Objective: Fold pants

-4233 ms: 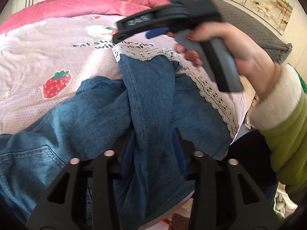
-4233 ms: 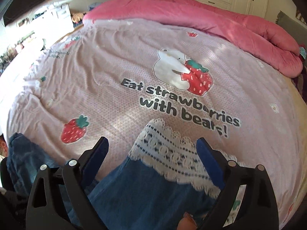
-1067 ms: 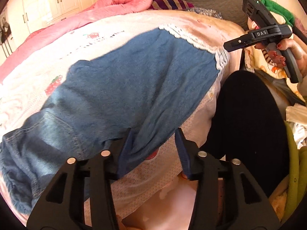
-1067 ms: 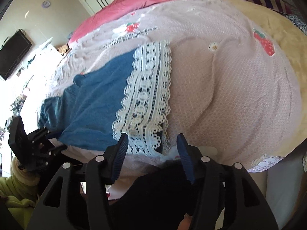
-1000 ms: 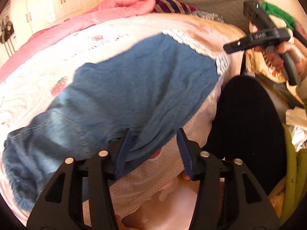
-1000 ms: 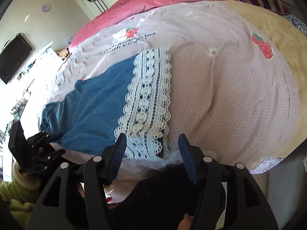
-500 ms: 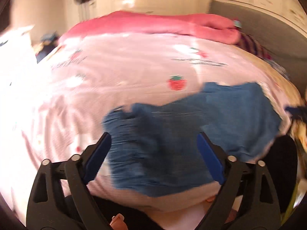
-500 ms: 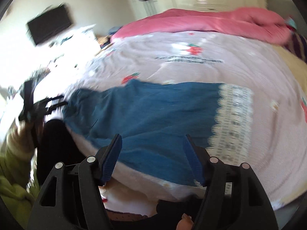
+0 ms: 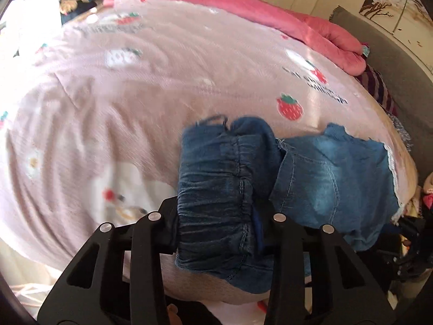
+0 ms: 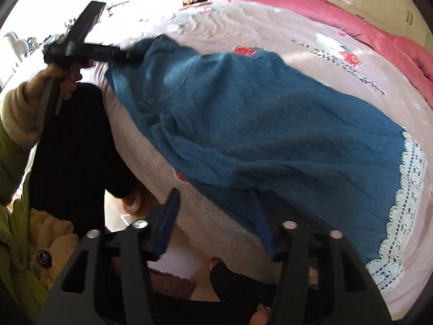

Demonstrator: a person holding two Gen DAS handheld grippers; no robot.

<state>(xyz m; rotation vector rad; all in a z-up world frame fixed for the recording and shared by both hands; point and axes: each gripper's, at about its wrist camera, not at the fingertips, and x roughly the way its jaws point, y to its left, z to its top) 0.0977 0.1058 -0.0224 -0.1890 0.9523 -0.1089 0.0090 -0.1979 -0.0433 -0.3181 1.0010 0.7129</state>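
Note:
Blue jeans [image 10: 270,124] with a white lace hem [image 10: 400,203] lie lengthwise along the near edge of the bed. In the left wrist view the gathered elastic waistband [image 9: 213,178] is bunched between the fingers of my left gripper [image 9: 216,214], whose jaws are closing with the pads against the cloth. The right wrist view also shows that left gripper [image 10: 124,54], at the waist end. My right gripper [image 10: 216,205] is at the middle of the leg's lower edge, its jaws closing. The denim edge drapes over its right finger, while the left pad [image 10: 167,216] stands clear of the cloth.
The bed has a pink strawberry-print sheet [image 9: 135,94], with a rolled pink duvet [image 9: 270,13] at the far side and a grey headboard [image 9: 392,54] on the right. A person's black trouser leg [image 10: 75,135] and green sleeve [image 10: 10,162] stand against the bed's near edge.
My left gripper swung to the waist end, opened wide, then closed around the waistband. My right gripper moved from the lace hem along the leg to the middle of its lower edge.

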